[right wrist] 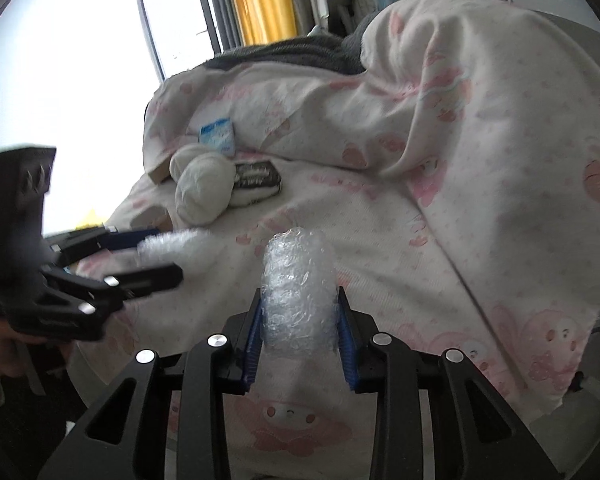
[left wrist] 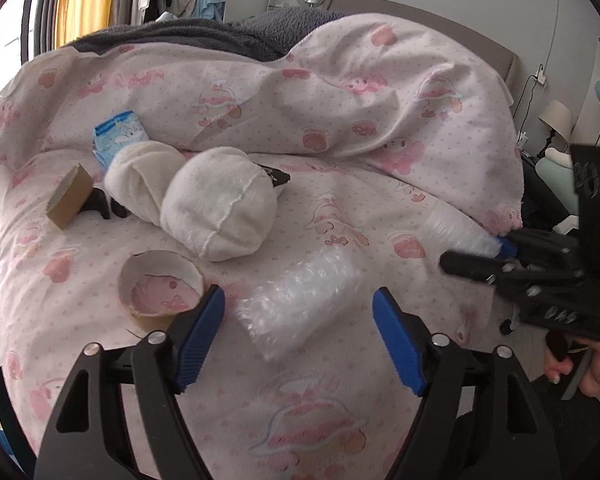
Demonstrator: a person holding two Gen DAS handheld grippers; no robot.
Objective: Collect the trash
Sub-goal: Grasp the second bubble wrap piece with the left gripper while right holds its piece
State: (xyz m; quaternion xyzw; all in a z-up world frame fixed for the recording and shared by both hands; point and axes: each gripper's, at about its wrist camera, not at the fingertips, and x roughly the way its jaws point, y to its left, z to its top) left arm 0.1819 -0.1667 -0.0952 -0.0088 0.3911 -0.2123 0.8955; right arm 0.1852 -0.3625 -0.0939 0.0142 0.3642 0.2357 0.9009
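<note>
The scene is a bed (left wrist: 340, 208) covered with a pink-patterned quilt (left wrist: 380, 92), with a dark grey blanket (left wrist: 180, 36) bunched along its far side.

Left tool (left wrist: 298, 340): the jaws stand apart. A roll of bubble wrap (left wrist: 300, 300) lies on the bed between the blue pads (left wrist: 200, 340), and neither pad touches it. In the right wrist view this same tool (right wrist: 164, 254) appears at the left edge, blurred, with that roll (right wrist: 168, 244) between its two fingers.

Right tool (right wrist: 298, 332): the jaws are closed on a second roll of bubble wrap (right wrist: 298, 292). Both blue pads (right wrist: 254, 344) press against its sides, and the roll projects forward beyond the fingertips. In the left wrist view this tool (left wrist: 480, 254) enters from the right, with the pale roll (left wrist: 460, 232) extending from its tip over the bed. A hand (left wrist: 592, 368) grips its handle at the lower right.

Other items on the bed:
- A cardboard tape core (left wrist: 160, 288) lies just beside the left pad of the left tool.
- A white plush toy (left wrist: 204, 208) lies beyond it, near the middle of the bed.
- A brown cardboard piece (left wrist: 68, 196) lies left of the plush toy.
- A blue-and-white packet (left wrist: 118, 136) stands behind the plush toy, against the quilt fold.
- A dark wrapper (right wrist: 258, 178) lies touching the plush toy on its right side.

A yellow curtain (right wrist: 260, 0) hangs at the window beyond the bed.
</note>
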